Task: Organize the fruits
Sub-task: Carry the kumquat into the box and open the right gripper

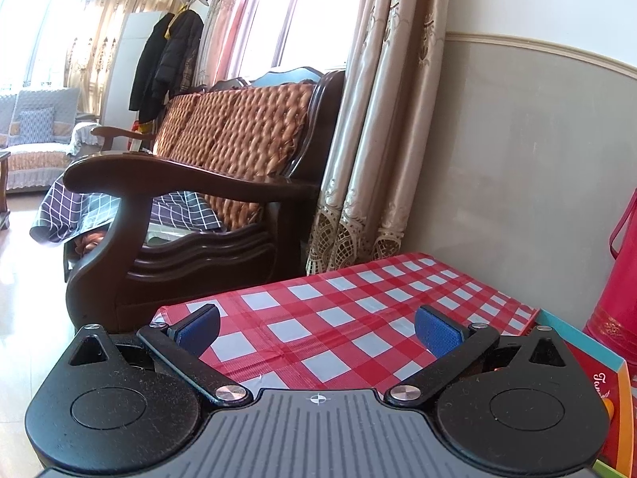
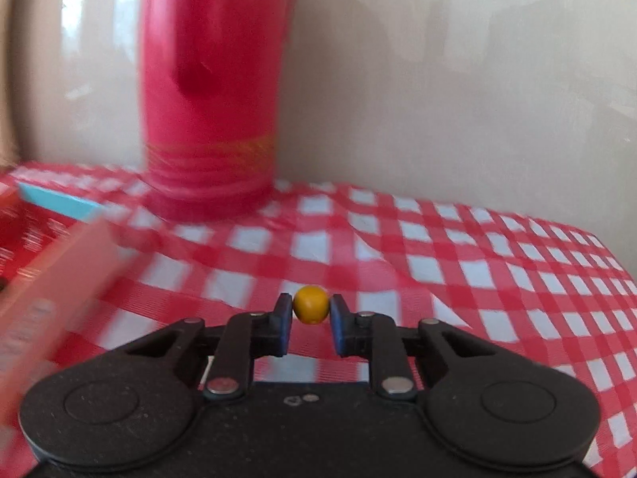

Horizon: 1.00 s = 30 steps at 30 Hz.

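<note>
In the right wrist view a small round yellow-orange fruit (image 2: 311, 304) sits pinched between the blue pads of my right gripper (image 2: 311, 306), which is shut on it just above the red-and-white checked tablecloth (image 2: 458, 263). The picture is blurred at the left side. In the left wrist view my left gripper (image 1: 316, 328) stands open, its blue pads wide apart over the checked tablecloth (image 1: 338, 318), with nothing between them.
A tall red flask (image 2: 211, 91) stands on the table against the pale wall, also seen as the flask (image 1: 615, 290) at the right. A colourful box with a blue edge (image 2: 59, 199) lies at the left. A dark wooden sofa (image 1: 199, 183) and curtains (image 1: 382, 139) stand beyond the table's far edge.
</note>
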Available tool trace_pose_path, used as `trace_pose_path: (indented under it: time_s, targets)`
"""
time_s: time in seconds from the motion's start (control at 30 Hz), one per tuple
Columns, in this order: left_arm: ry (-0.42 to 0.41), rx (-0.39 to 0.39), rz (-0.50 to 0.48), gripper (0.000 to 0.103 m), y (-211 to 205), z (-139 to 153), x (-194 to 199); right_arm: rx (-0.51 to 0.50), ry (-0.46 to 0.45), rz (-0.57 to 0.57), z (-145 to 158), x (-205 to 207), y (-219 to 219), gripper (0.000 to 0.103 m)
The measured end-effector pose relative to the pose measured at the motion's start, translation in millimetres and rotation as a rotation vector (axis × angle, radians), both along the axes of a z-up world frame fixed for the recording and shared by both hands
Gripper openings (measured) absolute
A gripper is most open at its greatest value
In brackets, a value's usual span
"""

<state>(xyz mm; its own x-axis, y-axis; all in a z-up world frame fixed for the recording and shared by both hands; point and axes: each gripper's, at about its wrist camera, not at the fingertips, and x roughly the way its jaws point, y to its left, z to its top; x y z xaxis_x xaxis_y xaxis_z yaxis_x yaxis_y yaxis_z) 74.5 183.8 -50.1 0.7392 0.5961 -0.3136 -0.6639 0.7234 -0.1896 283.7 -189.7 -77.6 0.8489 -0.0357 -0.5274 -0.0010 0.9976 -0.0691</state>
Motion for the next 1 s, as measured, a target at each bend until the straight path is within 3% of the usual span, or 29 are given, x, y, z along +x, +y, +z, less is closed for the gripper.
trace_pose_path:
  time_s: [0.27,0.57,0.6,0.77,0.9,1.0]
  targets:
    - [-0.003,0.004,0.003,0.103,0.8,0.8,-3.5,0.096,-0.066,0.296,38.2,-45.2,70.6,0.012]
    - [-0.007,0.002,0.003,0.103,2.2,0.9,-5.8,0.104,0.001,0.522,30.9,-72.8,142.5,0.013]
    - [-0.007,0.003,0.002,0.103,2.4,1.0,-6.3,0.096,0.005,0.523,30.7,-75.8,144.7,0.020]
    - [-0.005,0.005,-0.008,0.103,2.1,2.0,-6.6,0.075,0.031,0.499,27.2,-78.3,149.7,0.031]
    - [0.009,0.025,-0.034,0.103,-4.5,2.7,-2.4,0.090,0.009,0.442,32.2,-85.8,137.1,0.063]
    - [0.039,0.065,-0.085,0.103,-15.7,3.8,4.8,0.084,-0.033,0.394,42.2,-97.8,127.5,0.069]
